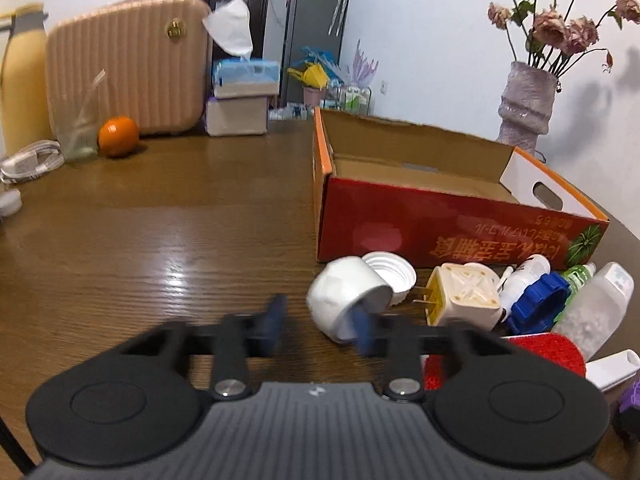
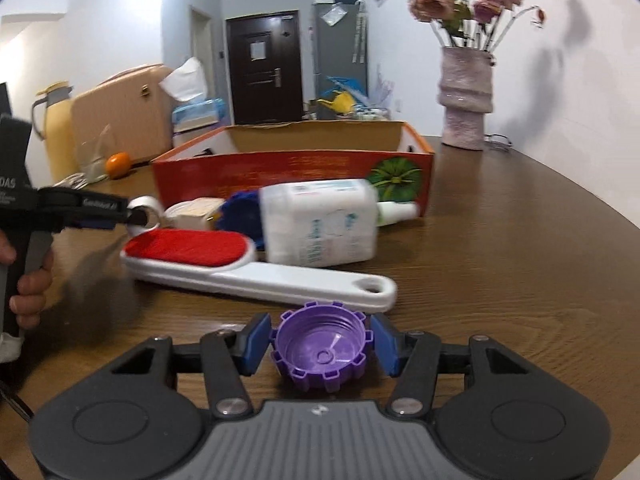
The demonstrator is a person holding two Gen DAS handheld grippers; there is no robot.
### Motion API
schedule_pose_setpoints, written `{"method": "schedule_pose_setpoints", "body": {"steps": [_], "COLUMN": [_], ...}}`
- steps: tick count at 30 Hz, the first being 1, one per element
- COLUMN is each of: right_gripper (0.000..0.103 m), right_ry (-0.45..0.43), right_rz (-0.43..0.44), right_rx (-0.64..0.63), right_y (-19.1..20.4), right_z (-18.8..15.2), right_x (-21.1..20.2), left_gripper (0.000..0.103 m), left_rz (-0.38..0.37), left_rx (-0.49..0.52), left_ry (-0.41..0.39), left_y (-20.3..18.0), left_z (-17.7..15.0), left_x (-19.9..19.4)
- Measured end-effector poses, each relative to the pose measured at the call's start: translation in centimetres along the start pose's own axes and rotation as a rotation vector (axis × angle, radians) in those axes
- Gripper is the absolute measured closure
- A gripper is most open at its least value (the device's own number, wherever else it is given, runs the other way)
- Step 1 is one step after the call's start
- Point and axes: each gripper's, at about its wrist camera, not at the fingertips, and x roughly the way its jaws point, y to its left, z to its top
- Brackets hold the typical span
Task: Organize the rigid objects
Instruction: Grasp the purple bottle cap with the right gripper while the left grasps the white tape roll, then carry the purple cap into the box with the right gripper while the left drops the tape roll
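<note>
Ridged purple plastic cap [image 2: 322, 354] — round, notched

Each gripper has a grey ribbed body with a small white mark in the middle. Beside that mark sit two big black round parts, each with a faint circle on it. Black arms with shiny silver screws lead away from the mark to blue pads [image 2: 256, 340]. The left gripper [image 2: 120, 216] has white letters on its black side, above a grey handle.
</note>
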Motion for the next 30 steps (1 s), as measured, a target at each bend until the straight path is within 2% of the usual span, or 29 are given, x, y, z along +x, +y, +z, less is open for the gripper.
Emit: {"method": "schedule_pose_setpoints", "body": {"steps": [1, 5, 11, 17, 21, 30], "right_gripper": [0.049, 0.049, 0.049, 0.049, 0.049, 0.049], "right_ry": [-0.004, -0.016, -0.053, -0.093, -0.119, -0.219], "right_rz": [-0.002, -0.006, -0.017, -0.044, -0.035, 0.002], "right_rx": [0.005, 0.006, -0.015, -0.026, -0.034, -0.074], "right_y": [-0.3, -0.6, 0.0, 0.5, 1.4, 4.1], "right_z": [0.0, 0.3, 0.8, 0.6, 0.0, -1.6], "right_x": [0.1, 0.9, -0.2, -3.7, -6.6, -14.1], "left_gripper": [0.092, 0.095, 0.095, 0.095, 0.095, 0.095], "left_rz": [0.001, 0.019, 0.016, 0.010, 0.001, -0.008], "left_rx": [0.002, 0.038, 0.050, 0.023, -0.015, -0.031], "left_ry": [0.004, -0.019, -0.101, -0.164, -0.206, -0.292], "left_y": [0.1, -0.4, -1.5, -1.4, -1.0, -1.5], "left_z": [-0.1, -0.3, -1.8, -3.7, -4.9, -8.5], "left_x": [0.3, -0.5, -5.3, -12.0, -16.5, -24.7]}}
